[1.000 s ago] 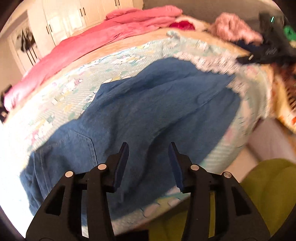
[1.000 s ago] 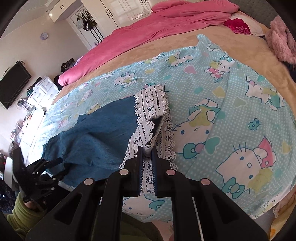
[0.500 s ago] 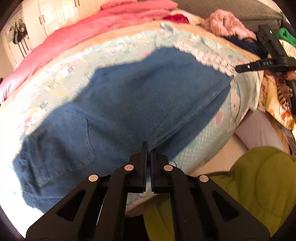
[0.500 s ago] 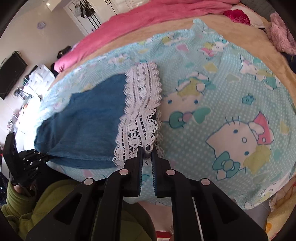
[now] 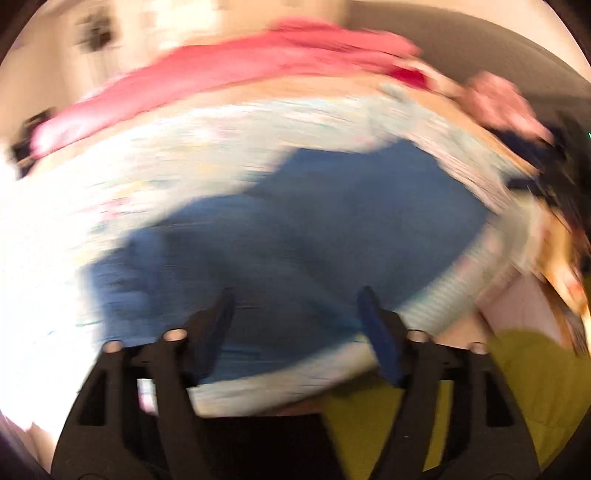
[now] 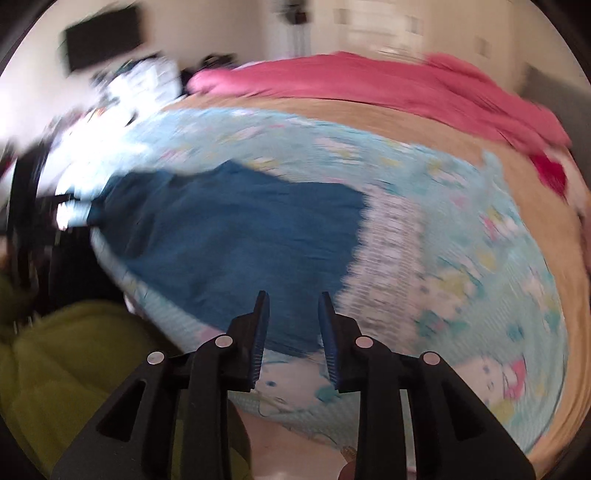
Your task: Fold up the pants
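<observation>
Pants [image 5: 314,229] lie beyond both opened, empty grippers.

A home bedroom, blurred in both views. A wide bed [image 6: 554,221] fills most of the picture, spread with a light-blue cartoon-print sheet [image 6: 461,258] and a rumpled pink quilt [image 6: 369,81] along its far side. Pale wardrobe doors [image 6: 388,22] stand behind it, a dark flat screen [image 6: 103,37] hangs on the wall, and loose clothes [image 5: 506,107] are heaped at the bed's edge.
</observation>
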